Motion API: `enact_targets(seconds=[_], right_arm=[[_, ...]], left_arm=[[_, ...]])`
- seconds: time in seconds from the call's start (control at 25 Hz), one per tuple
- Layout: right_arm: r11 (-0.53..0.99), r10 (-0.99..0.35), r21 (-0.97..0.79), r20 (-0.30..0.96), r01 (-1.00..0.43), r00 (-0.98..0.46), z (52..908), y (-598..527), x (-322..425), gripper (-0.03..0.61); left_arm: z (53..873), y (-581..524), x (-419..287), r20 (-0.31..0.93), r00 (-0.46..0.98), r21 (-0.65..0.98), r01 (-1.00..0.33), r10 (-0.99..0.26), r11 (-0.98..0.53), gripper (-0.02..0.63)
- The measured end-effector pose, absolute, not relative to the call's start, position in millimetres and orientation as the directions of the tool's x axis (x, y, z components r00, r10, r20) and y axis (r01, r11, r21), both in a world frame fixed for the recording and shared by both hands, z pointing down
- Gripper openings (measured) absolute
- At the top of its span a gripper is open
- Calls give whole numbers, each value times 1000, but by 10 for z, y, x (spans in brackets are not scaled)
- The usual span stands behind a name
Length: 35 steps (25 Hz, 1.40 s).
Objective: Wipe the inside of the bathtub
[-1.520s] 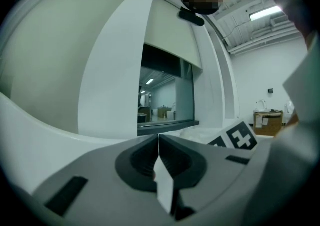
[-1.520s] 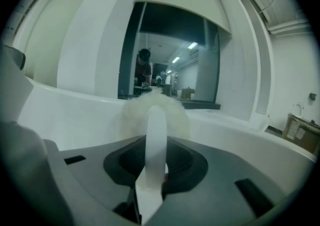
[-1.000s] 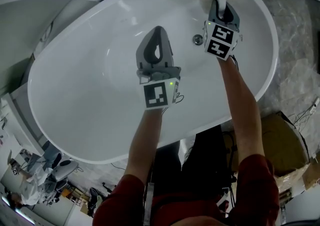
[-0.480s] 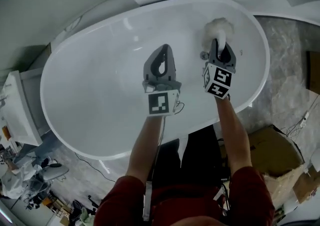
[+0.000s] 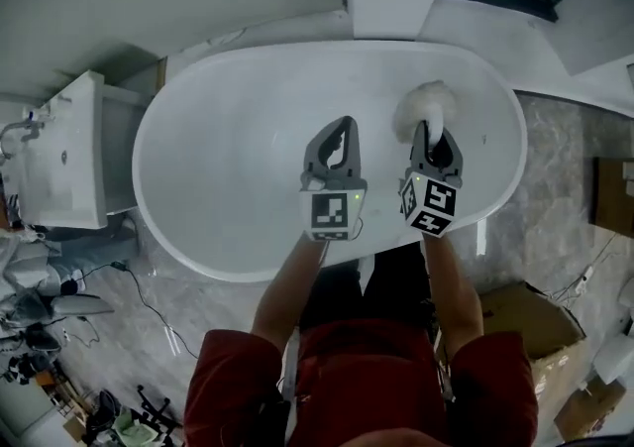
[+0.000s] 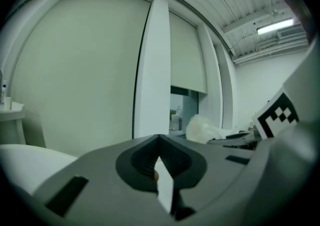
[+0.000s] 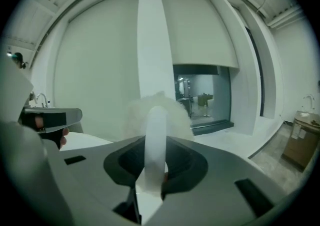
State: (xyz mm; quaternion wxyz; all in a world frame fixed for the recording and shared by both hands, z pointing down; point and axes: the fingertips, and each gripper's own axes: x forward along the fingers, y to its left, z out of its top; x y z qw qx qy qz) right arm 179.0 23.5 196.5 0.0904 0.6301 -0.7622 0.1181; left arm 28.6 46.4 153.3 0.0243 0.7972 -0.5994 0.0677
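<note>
Left gripper (image 5: 341, 126) and right gripper (image 5: 433, 130) lifted out of bathtub (image 5: 188, 113), drawn back toward near rim, closer together. Fluffy duster (image 5: 424, 101) off far wall near drain, now in air.

Your bathtub (image 5: 208, 187) shiny and smooth, your duster (image 5: 424, 101) fluffy (handle (image 7: 155, 140) smooth plastic), your left gripper (image 5: 341, 133) and right gripper (image 5: 433, 135) matt grey plastic.

Both bare forearms reach forward side by side out of red sleeves (image 5: 233, 381). The left forearm (image 5: 295, 281) angles slightly inward and the right forearm (image 5: 448, 286) runs nearly straight. The left claw (image 5: 344, 128) points ahead, its jaws closed together with nothing between them. The right claw (image 5: 436, 133), just beside it and about level, has its jaws clamped on the white handle of a fluffy duster (image 5: 418, 103).
</note>
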Motion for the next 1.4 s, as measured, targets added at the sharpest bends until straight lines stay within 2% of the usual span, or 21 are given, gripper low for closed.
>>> enact_targets(seconds=[0.32, 0.72, 0.92, 1.4], right_arm=[[248, -937, -74, 234, -966, -259, 872, 1124, 1140, 95], [339, -926, -61, 152, -939, -345, -184, 1881, 1023, 94], [411, -907, -5, 100, -912, -410, -361, 2171, 1067, 94], [501, -863, 42, -52, -865, -502, -683, 2390, 1138, 94]], left_arm=[[428, 1382, -178, 45, 302, -63, -950, -952, -305, 15], [-452, 2122, -173, 1, 310, -79, -948, -951, -309, 15], [-639, 2400, -224, -48, 224, -28, -975, -973, -223, 15], [-933, 2664, -232, -187, 130, -76, -990, -974, -118, 15]])
